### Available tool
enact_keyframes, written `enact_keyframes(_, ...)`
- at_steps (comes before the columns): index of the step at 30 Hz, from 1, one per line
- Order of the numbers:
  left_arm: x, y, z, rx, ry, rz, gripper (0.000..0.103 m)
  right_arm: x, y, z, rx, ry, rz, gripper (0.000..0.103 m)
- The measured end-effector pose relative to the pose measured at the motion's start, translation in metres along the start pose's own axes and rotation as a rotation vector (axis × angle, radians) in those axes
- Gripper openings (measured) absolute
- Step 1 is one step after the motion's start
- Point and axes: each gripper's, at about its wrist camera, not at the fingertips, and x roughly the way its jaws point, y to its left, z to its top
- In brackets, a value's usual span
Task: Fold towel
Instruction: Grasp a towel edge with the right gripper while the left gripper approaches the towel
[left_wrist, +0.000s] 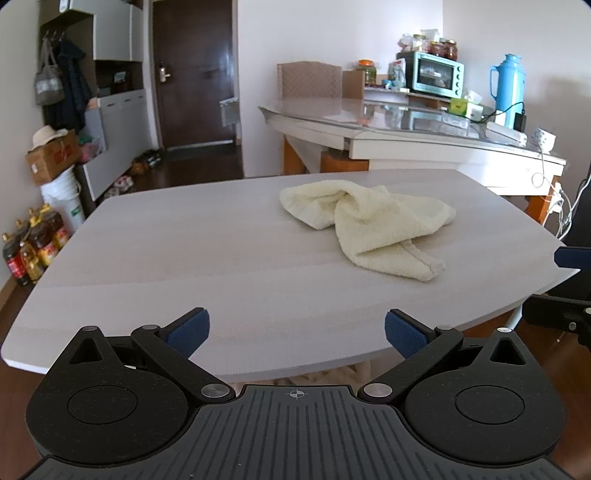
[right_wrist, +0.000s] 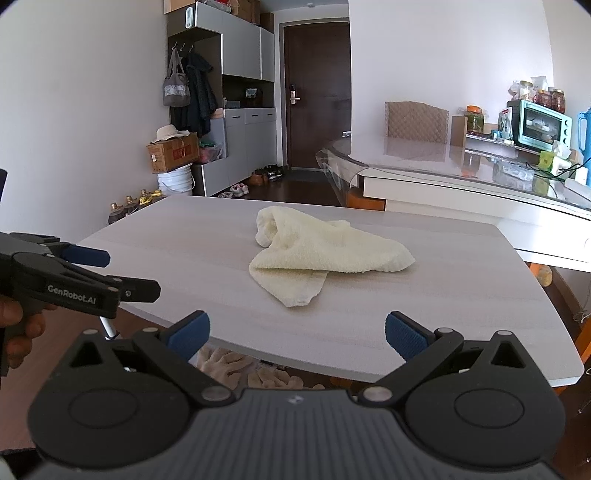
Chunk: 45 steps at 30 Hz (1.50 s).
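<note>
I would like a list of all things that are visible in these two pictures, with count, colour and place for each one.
towel: one, pale yellow, crumpled on the table, nearer its far side
table: one, light grey wood grain, in front
toaster oven: one, mint green, on the far counter
thermos jug: one, blue, right end of the counter
door: one, dark brown, shut, at the back
cardboard box: one, brown, on a white bucket
left gripper: open, over the near edge
right gripper: open, over the near edge

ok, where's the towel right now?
Crumpled towel lies mid-table, right of centre in the left wrist view, ahead of both open claws, touching neither.
</note>
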Motion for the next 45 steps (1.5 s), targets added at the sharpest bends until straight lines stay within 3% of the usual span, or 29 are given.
enact_keyframes(12,0.025,0.010,0.021,0.012,0.018,-0.034,0.103,0.042,-0.010,0.020,0.016,0.034,0.024,0.102)
enact_keyframes(16,0.044,0.012,0.030,0.023,0.029,-0.041,0.103,0.062,-0.018,0.025,0.029,0.055,0.047,0.093)
enact_keyframes(28,0.097,0.021,0.056,0.052,0.032,-0.118,0.103,0.128,-0.032,0.031,0.065,0.133,0.127,0.042)
enact_keyframes(30,0.107,0.022,0.062,0.065,0.030,-0.131,0.103,0.131,-0.032,0.029,0.042,0.139,0.122,0.018)
enact_keyframes(33,0.122,0.022,0.072,0.088,0.028,-0.161,0.103,0.133,-0.032,0.026,0.006,0.148,0.111,0.004)
enact_keyframes(39,0.151,0.019,0.090,0.117,0.048,-0.194,0.103,0.125,-0.042,0.019,-0.013,0.155,0.067,0.004)
enact_keyframes(41,0.161,0.019,0.095,0.119,0.055,-0.185,0.103,0.121,-0.047,0.021,0.019,0.159,0.100,0.004)
enact_keyframes(45,0.175,0.019,0.103,0.130,0.066,-0.145,0.102,0.120,-0.041,0.025,0.020,0.137,0.145,0.017)
